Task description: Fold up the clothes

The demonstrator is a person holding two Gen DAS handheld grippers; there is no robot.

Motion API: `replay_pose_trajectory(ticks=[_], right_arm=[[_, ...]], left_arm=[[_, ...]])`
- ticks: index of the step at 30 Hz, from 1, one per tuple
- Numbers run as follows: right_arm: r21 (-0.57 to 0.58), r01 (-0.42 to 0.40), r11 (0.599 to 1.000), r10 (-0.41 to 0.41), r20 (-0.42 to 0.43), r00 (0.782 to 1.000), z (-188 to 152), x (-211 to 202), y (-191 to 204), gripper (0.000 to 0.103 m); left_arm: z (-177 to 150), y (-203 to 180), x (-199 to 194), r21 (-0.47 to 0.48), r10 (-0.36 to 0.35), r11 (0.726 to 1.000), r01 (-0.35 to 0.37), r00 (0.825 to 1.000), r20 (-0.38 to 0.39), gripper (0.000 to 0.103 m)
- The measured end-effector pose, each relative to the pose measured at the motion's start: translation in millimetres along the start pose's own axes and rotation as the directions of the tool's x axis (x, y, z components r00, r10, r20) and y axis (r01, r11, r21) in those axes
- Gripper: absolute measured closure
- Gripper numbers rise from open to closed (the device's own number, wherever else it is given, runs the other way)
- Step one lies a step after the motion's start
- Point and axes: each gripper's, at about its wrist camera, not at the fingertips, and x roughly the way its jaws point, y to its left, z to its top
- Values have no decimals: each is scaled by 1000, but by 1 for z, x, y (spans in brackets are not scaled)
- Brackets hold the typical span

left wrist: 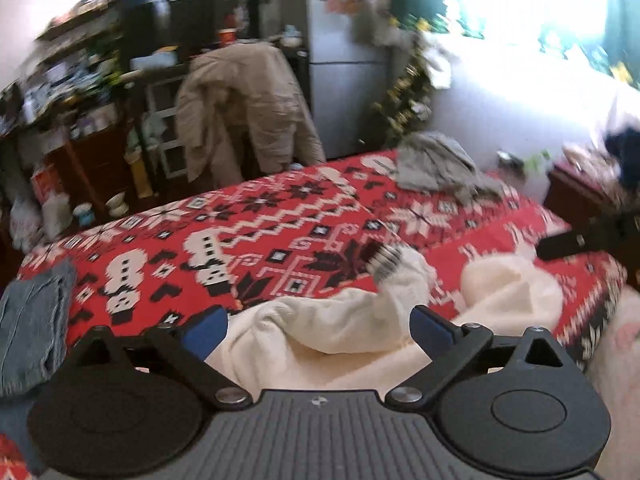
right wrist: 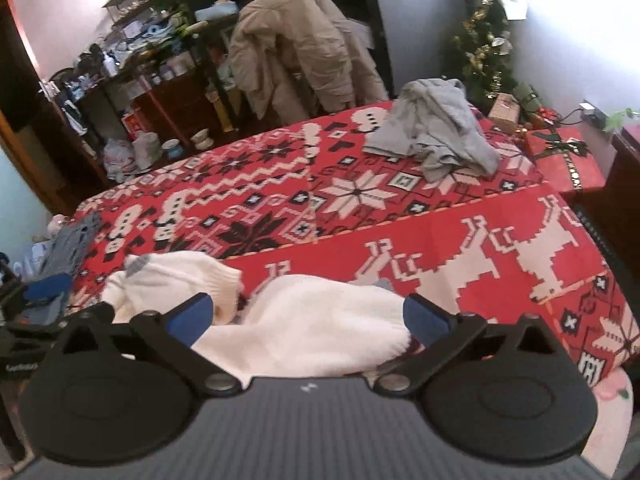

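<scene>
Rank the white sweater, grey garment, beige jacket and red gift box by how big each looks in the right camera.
1. White sweater, though it lies nearest the camera.
2. Beige jacket.
3. Grey garment.
4. Red gift box, partly cut off behind the bed's edge.

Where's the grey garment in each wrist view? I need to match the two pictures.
Left wrist: grey garment lies crumpled at the far edge of the red cloth, upper right of centre.
Right wrist: grey garment sits on the far part of the red cloth, right of centre, sharper here.
Shared landmark: the beige jacket draped just left of it beyond the cloth.
</scene>
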Motion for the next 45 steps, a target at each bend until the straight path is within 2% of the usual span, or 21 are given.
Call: replay_pose_trajectory(ticks=[2,4,6,9,11,12,13,14,16,17,18,19,22,28,32,40,45], right_arm=[[-12,13,1000,-13,8,1000,-3,0,-5,1],[-19,31,999,-31,24,999,-5,0,-7,1],[-30,45,999,-44,36,998,-7,0,-8,1],[-39,38,999,-36,43,998,-7,1,-10,1],[-45,33,998,-31,47,998,-7,2,-11,1],[-48,30,998,-28,50,998,-7,3,-11,1],[-51,28,998,-25,52,998,-7,3,-12,1],[-47,14,999,-12,32,999,-7,5,-12,1],[-32,-9,999,10,5,1000,-8,7,-15,1],[-19,-12,1000,12,-4,1000,-8,7,-16,1],[-6,-14,1000,14,-12,1000,-9,8,-18,1],[8,-13,1000,13,-20,1000,-9,8,-20,1],[38,-35,999,37,-29,999,-11,7,-26,1],[96,-119,988,127,-80,989,-9,10,-34,1],[63,-129,990,133,-68,989,-7,10,-28,1],[-28,-197,980,196,-30,980,0,3,0,1],[-24,-263,964,263,-32,964,6,5,17,1]], left_arm=[[0,-3,4,13,-57,998,57,998,-13,5],[1,-2,6,-34,-121,992,121,993,-1,5],[2,-4,6,-62,-136,989,137,990,29,5],[6,-12,11,-41,-155,987,157,987,37,5],[10,-15,20,-17,-164,986,165,986,27,10],[12,-17,25,-2,-157,988,157,988,11,20],[13,-18,31,13,-148,989,148,989,-8,34],[16,-19,38,27,-139,990,140,990,-30,42],[18,-18,47,46,-136,989,139,988,-71,67],[17,-14,47,44,-154,986,158,985,-76,71],[18,-11,48,33,-183,982,186,980,-77,84],[20,-7,47,17,-206,978,208,976,-72,91],[28,8,38,-29,-190,982,189,981,-30,92],[30,45,26,-93,-82,992,83,997,14,95],[29,65,20,-140,-42,989,45,999,24,95],[25,83,9,-205,-18,978,31,997,70,96],[21,99,-1,-225,62,974,-40,994,90,96]])
